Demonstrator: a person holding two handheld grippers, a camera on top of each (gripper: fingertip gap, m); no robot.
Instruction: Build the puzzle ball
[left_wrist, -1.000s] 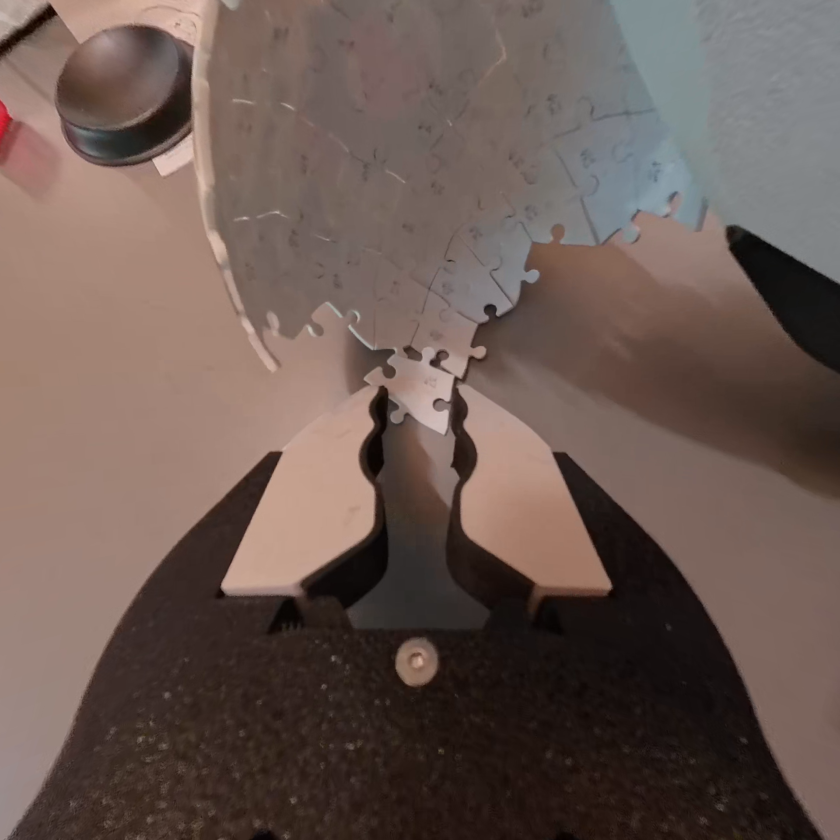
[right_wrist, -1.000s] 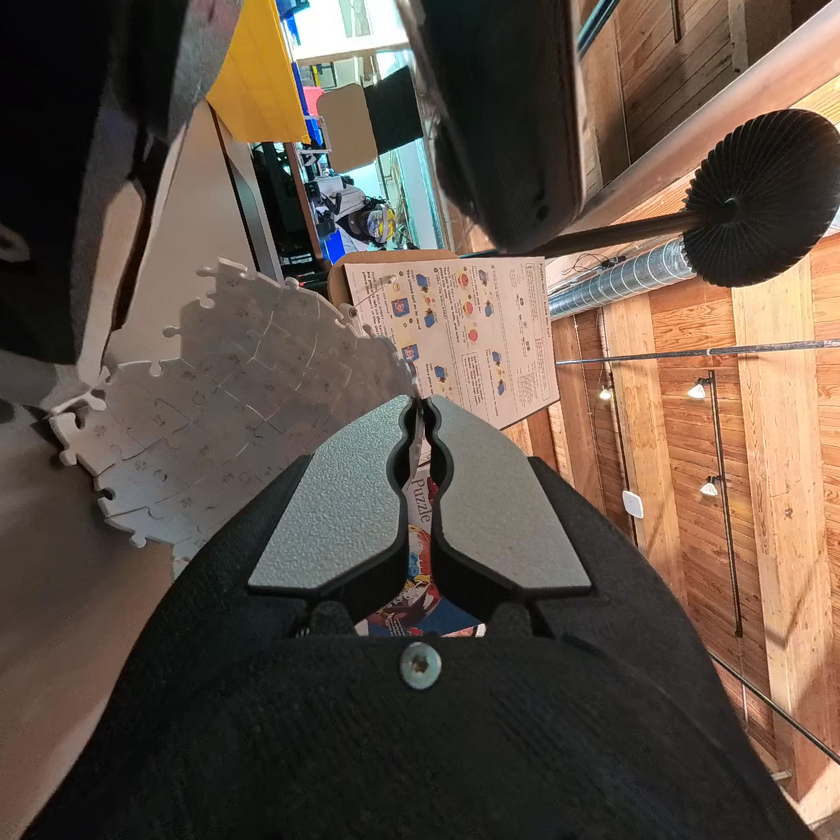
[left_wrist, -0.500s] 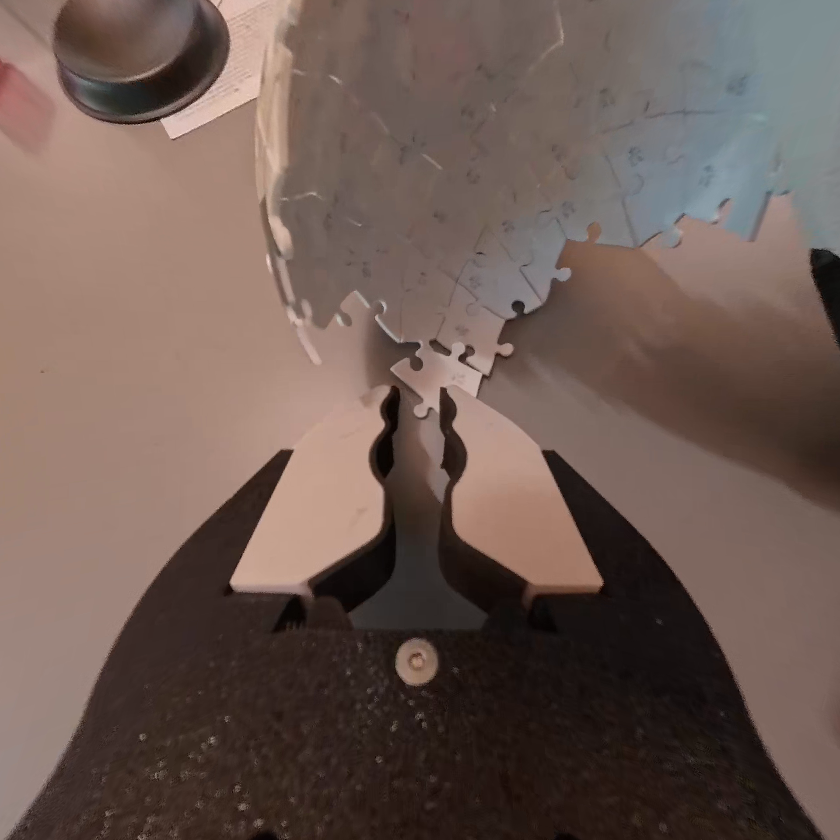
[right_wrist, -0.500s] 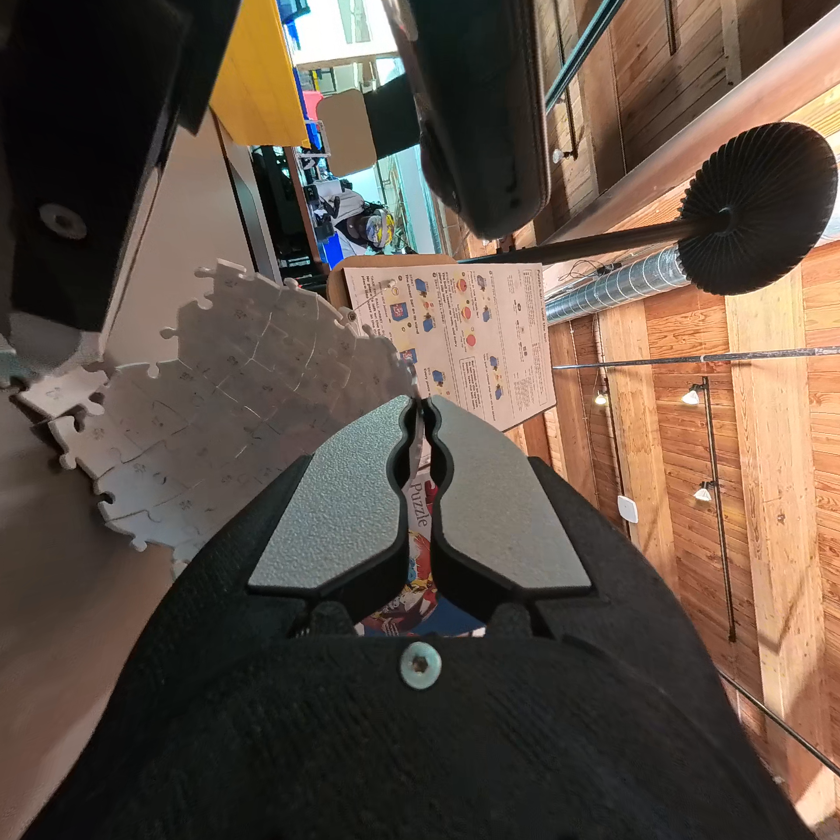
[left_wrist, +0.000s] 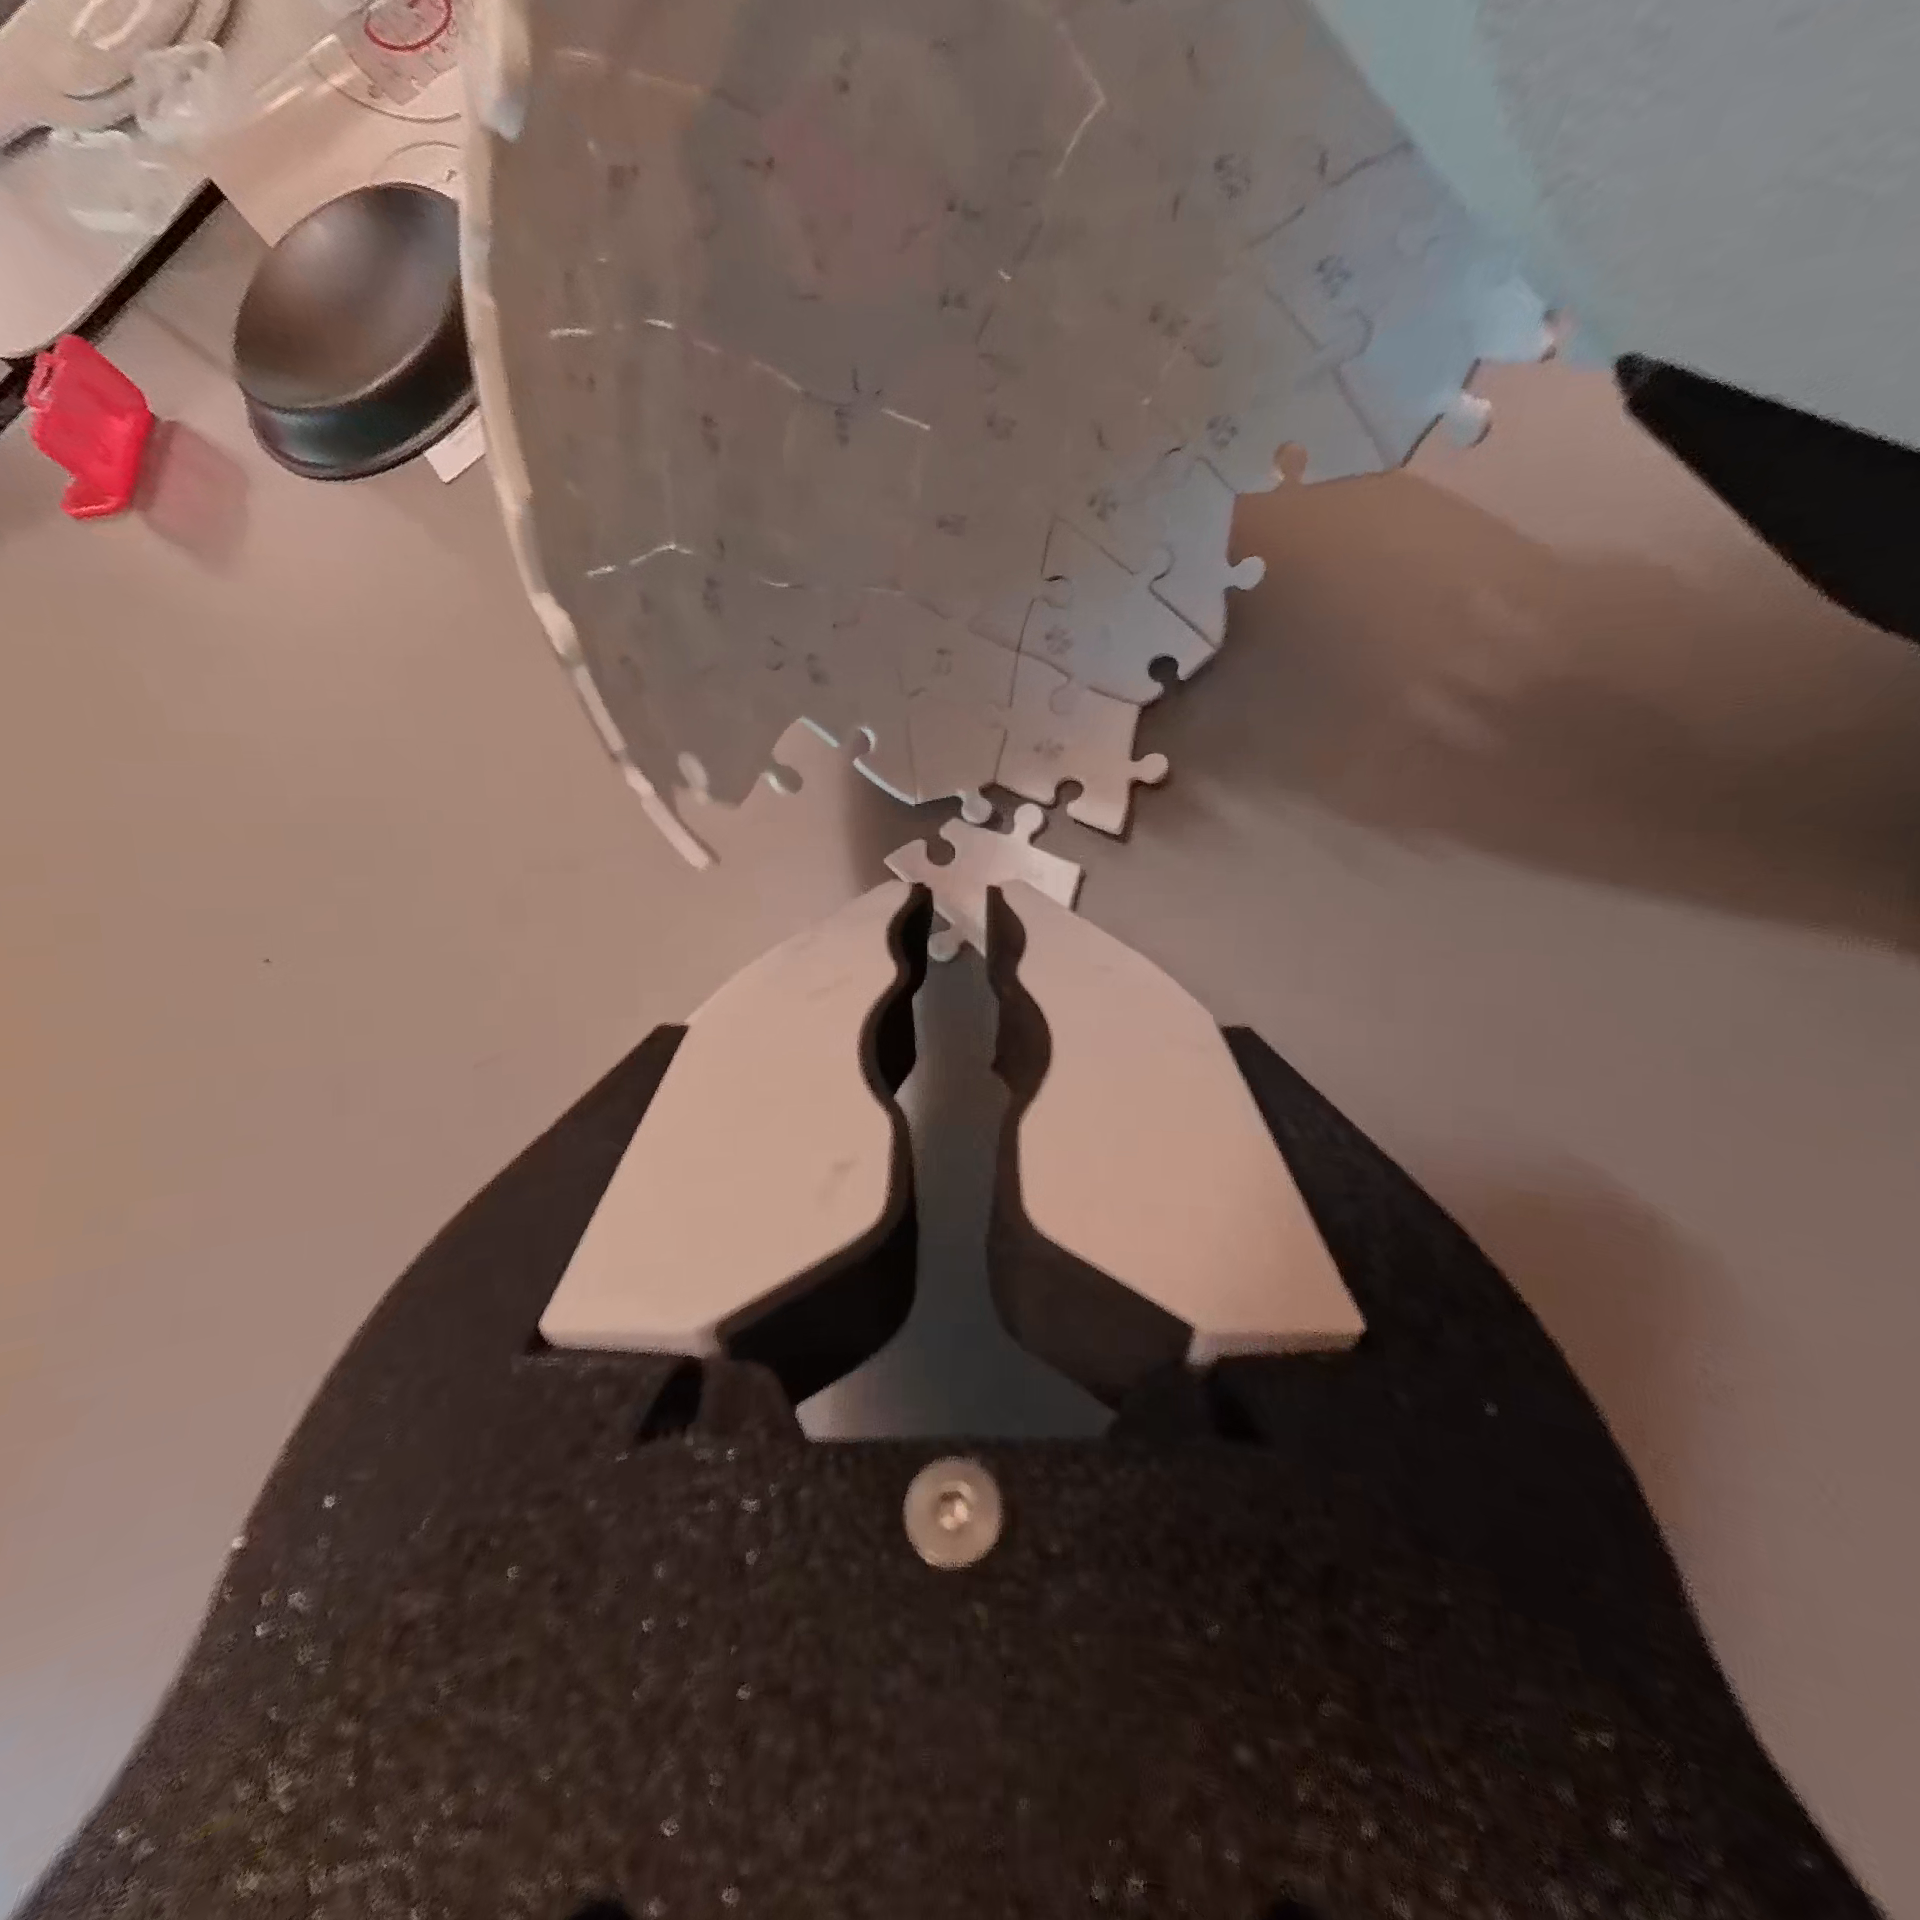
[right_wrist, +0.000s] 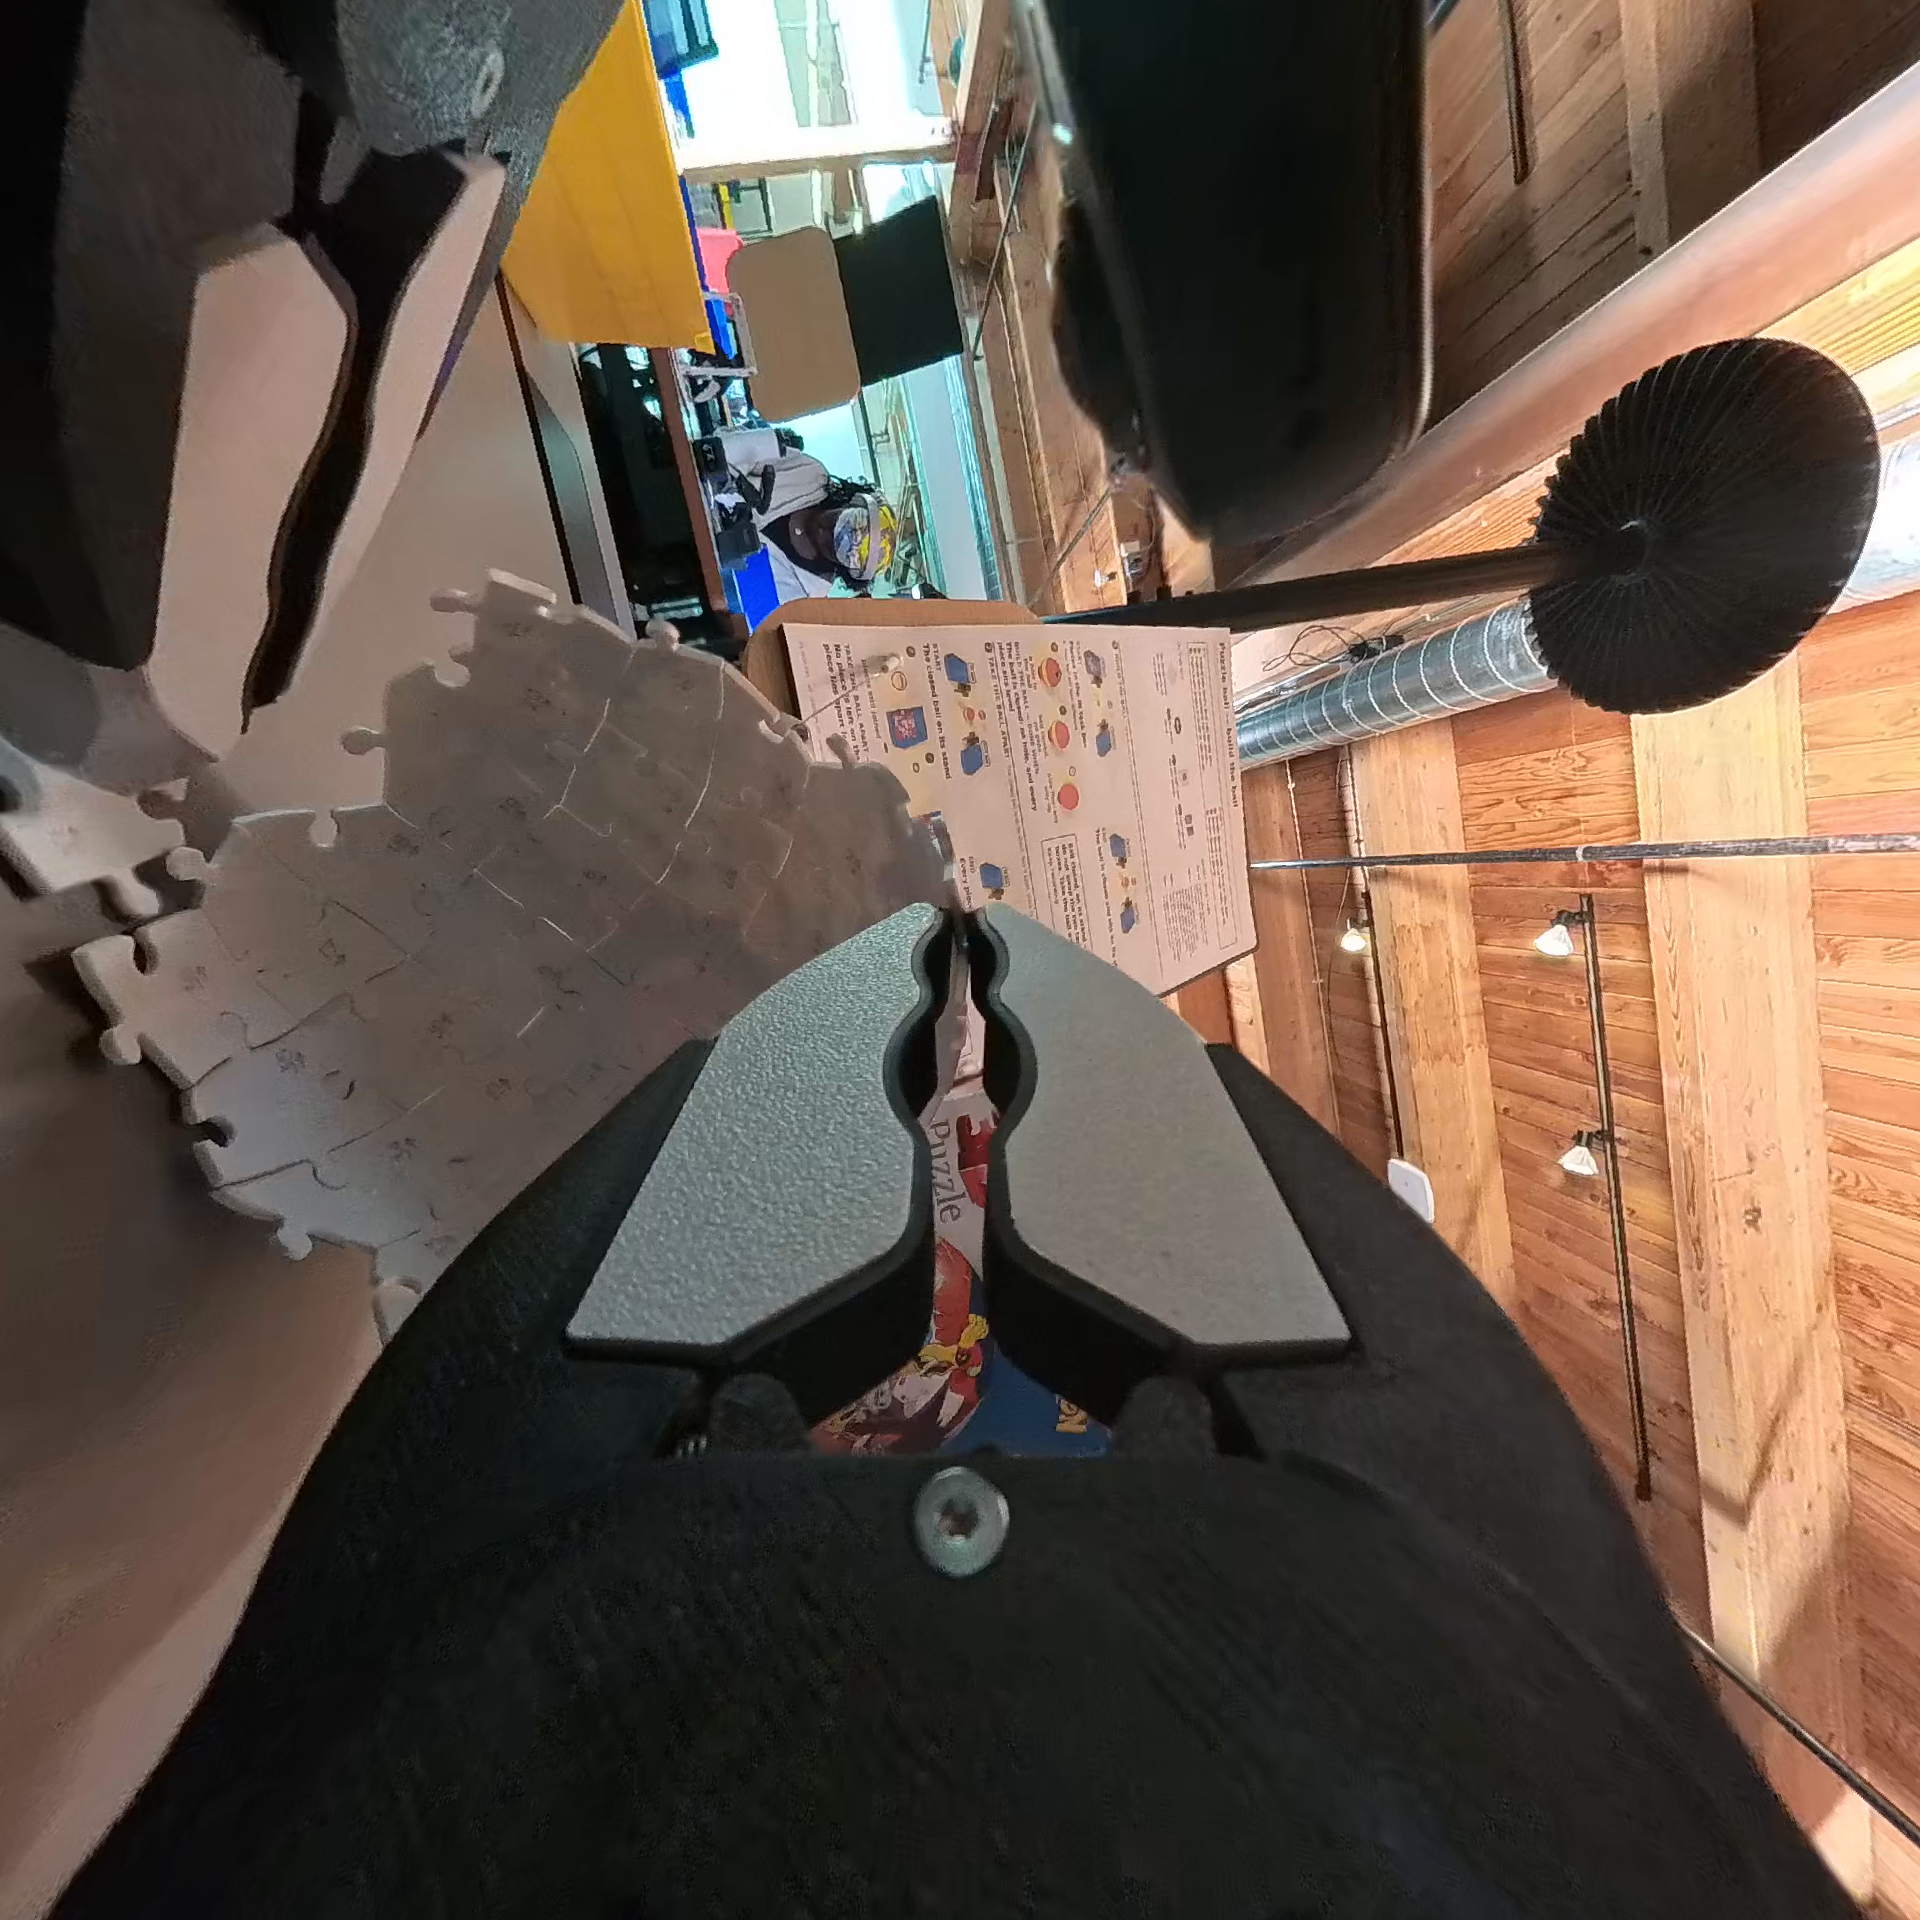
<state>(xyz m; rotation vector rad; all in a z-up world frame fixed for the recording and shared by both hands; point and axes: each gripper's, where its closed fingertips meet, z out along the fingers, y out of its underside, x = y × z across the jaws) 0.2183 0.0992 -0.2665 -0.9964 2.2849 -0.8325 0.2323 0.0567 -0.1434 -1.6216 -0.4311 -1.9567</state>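
Observation:
The half-built puzzle ball (left_wrist: 883, 416) is a curved grey shell of joined pieces, seen from its inner side. My left gripper (left_wrist: 956, 904) is shut on a single loose puzzle piece (left_wrist: 987, 857) and holds it against the shell's lower jagged edge. My right gripper (right_wrist: 966, 916) is shut on the shell's rim (right_wrist: 940, 883) and holds the shell (right_wrist: 520, 935) up. In the right wrist view the left gripper (right_wrist: 156, 748) is at the top left with its piece (right_wrist: 73, 842) beside the shell's edge. The right gripper's black body (left_wrist: 1766, 468) shows at the right of the left wrist view.
A black round stand (left_wrist: 353, 364) and a small red object (left_wrist: 88, 426) sit on the beige table (left_wrist: 312, 935) at the back left, next to papers (left_wrist: 156, 104). An instruction sheet (right_wrist: 1039, 790) and the colourful puzzle box (right_wrist: 935, 1371) lie past the right gripper. Spacing between my two grippers at the tips: around 12 cm. From the left gripper's tips to the small red object (left_wrist: 88, 426) is close to 25 cm.
My left gripper has shifted with its piece along the shell's lower edge, first drifting left, then back. The right gripper still clamps the rim in the same spot.

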